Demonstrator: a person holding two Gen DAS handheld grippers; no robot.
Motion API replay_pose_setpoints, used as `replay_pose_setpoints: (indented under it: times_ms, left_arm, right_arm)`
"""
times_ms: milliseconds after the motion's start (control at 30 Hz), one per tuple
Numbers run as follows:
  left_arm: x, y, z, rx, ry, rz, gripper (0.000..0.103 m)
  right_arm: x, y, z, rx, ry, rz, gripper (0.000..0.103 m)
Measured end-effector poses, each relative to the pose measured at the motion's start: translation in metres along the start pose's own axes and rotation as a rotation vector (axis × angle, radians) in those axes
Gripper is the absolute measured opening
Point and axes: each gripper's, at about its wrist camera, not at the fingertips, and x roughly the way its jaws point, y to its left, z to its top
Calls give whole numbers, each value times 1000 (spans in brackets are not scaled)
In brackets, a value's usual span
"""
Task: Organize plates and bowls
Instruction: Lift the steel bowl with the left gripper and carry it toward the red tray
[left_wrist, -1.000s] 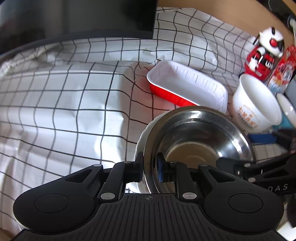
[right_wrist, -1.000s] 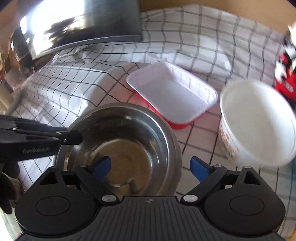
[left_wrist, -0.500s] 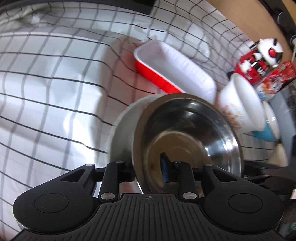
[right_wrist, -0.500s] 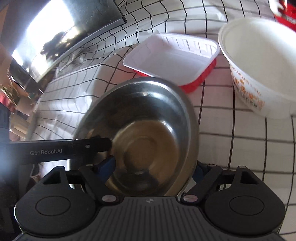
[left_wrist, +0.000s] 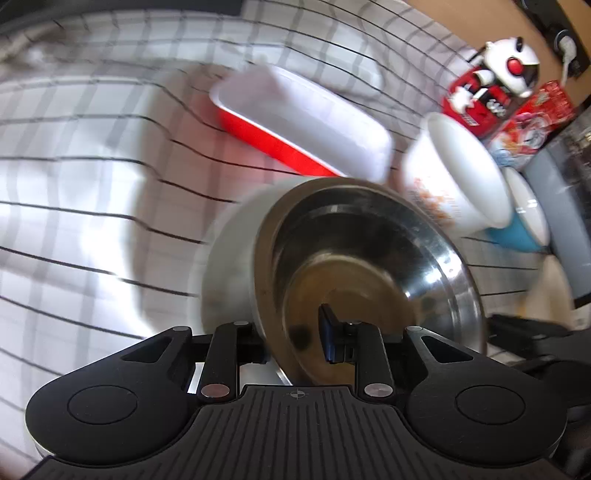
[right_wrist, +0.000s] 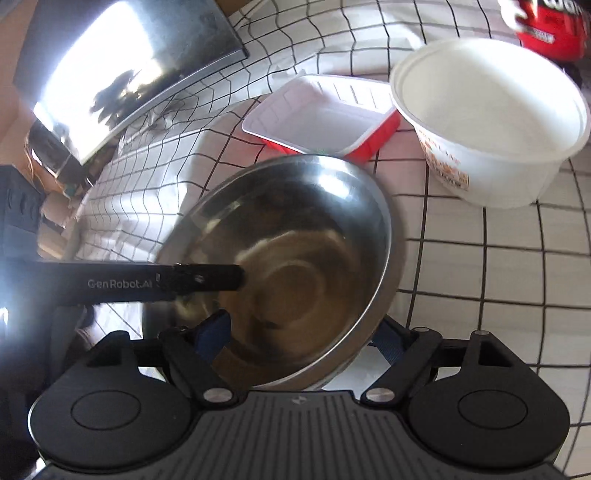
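Note:
My left gripper is shut on the near rim of a steel bowl, which is lifted and tilted. A white bowl shows around its outer side. In the right wrist view the steel bowl sits between my open right gripper fingers, and the left gripper's finger reaches in from the left. A red tray with white inside and a white paper bowl stand behind on the checked cloth.
A blue-and-white bowl sits right of the paper bowl. A toy robot and a red box stand at the back right. A dark monitor stands at the back left.
The steel bowl has been lifted and tilted in my left gripper. Both views have shifted, and the left wrist view is blurred by motion.

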Motion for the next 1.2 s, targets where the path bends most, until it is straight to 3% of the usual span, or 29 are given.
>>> replay_pose_setpoints:
  times_ms: [167,233,400,533,600,667,733,867,1033,1200]
  left_arm:
    - [-26,23,-5,-41,-39,-3,23]
    - [-39,28,-5,-56,-89,-10,23]
    - [-56,18,4,27,-212,41,24]
    - [-31,14,12,77,-158,95,24]
    - [-18,17,13,94,-122,118,38]
    - [-6,21,13,94,-92,122,44]
    - [3,25,12,91,-59,113,44]
    - [17,28,13,73,-6,61,35]
    - [18,22,16,38,46,59,42]
    - [23,-1,8,53,91,-10,43]
  right_arm:
    - [0,-8,7,31,-41,2,87]
    - [1,-9,12,41,-61,-11,87]
    - [9,-9,21,45,-73,-38,87]
    - [18,-10,18,56,-42,-25,87]
    - [23,-12,17,72,-17,-14,87]
    - [26,-11,14,81,-4,1,87]
    - [26,-11,12,82,-11,0,87]
    - [24,-15,9,112,-12,37,87]
    - [17,-23,2,152,-6,80,87]
    - [-4,-46,-8,196,-26,34,87]
